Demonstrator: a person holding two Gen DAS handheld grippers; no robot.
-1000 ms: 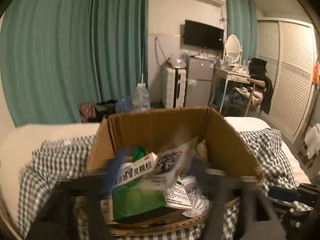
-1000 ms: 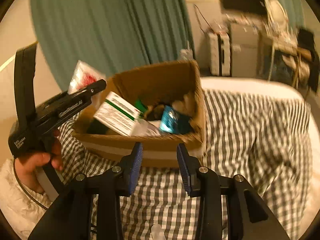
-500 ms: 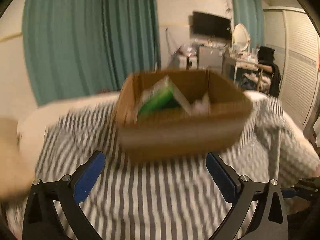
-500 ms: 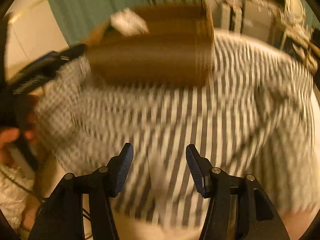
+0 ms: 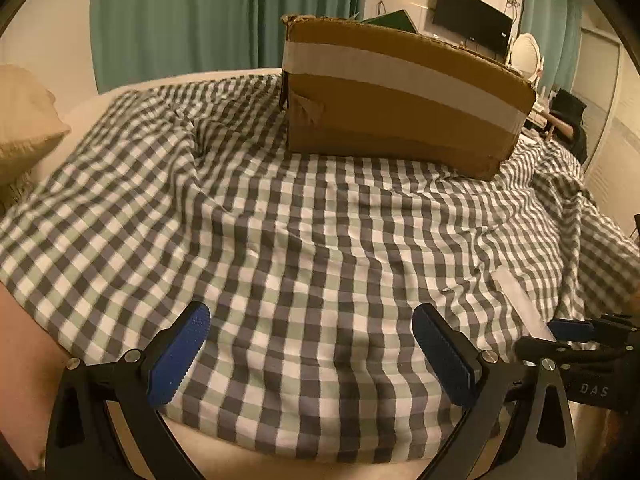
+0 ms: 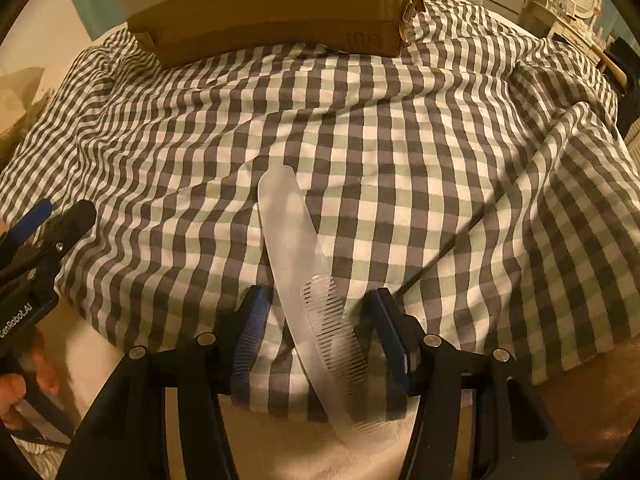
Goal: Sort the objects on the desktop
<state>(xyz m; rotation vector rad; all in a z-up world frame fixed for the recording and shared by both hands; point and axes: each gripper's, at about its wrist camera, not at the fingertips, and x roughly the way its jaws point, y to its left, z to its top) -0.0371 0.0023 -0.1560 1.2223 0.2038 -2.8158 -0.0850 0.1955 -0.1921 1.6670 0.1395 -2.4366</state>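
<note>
On the left, our left gripper (image 5: 310,348) hangs over the grey-and-white checked cloth (image 5: 320,232), blue-padded jaws spread wide with nothing between them. Past it stands the taped brown cardboard box (image 5: 396,96). On the right, our right gripper (image 6: 316,328), jaws half apart, straddles the frosted clear plastic comb (image 6: 304,280) without touching it.

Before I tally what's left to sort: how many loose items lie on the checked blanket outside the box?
1: a translucent comb lies on the checked blanket, between the right gripper's open jaws. The cardboard box may hide others behind it.
</note>
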